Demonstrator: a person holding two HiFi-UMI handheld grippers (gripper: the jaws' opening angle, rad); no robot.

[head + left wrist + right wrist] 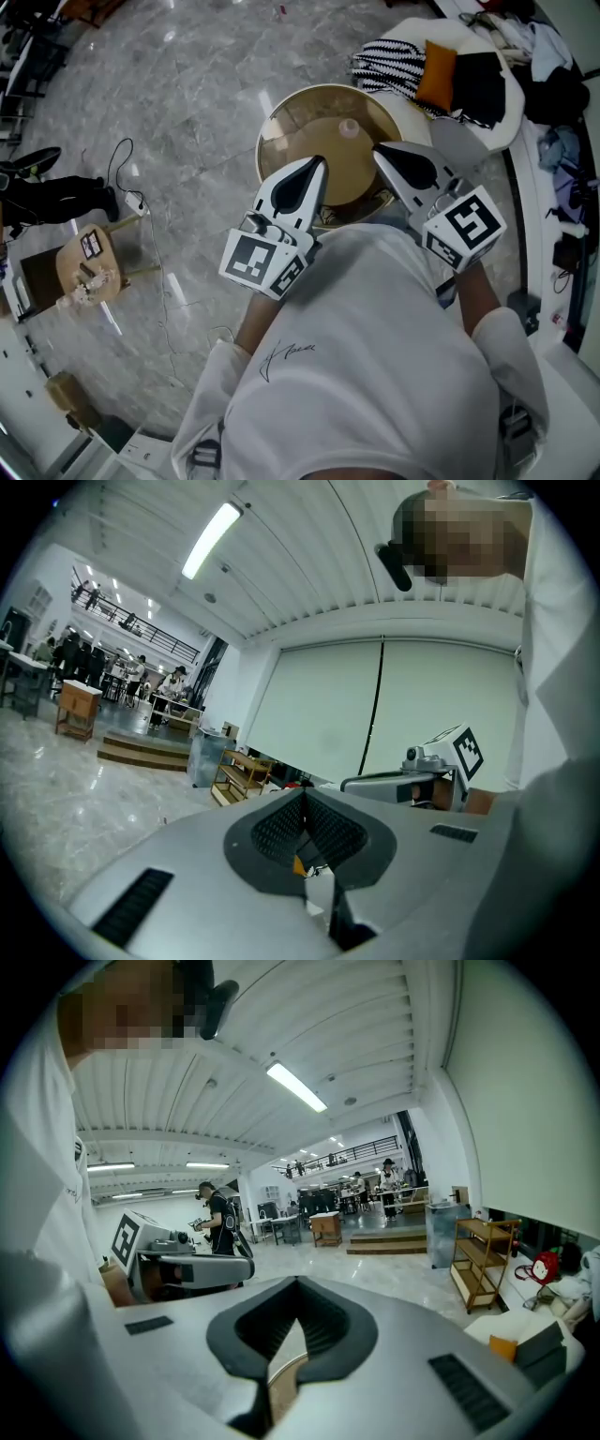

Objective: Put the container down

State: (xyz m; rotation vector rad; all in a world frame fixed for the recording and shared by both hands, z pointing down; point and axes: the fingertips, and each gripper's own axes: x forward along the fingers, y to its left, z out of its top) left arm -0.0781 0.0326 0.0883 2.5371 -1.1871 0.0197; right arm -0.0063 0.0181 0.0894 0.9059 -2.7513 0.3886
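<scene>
Nearest is the white shirt (375,356), with both claws held out in front of the chest. The left gripper (317,165) (302,799) has its jaws together with nothing between them, tip pointing away from the body. The right gripper (297,1283) (382,150) is the same: jaws together, empty.

Neither claw touches the container (328,122). It sits just past both tips, centred between them, and its near edge is hidden behind the claws. It is round, so there is no long axis from above. It stands upright, with its lid knob (349,128) pointing straight up. It seems to rest on the marble floor (187,84), but I can't confirm the base. A tan curved rim (286,1396) shows through the gap under the right jaws.

Just beyond it on the right is a white seat (412,33) with a striped cushion (389,64) and an orange cushion (436,75). A wooden stool (86,267) stands well apart, toward the floor's left edge.
</scene>
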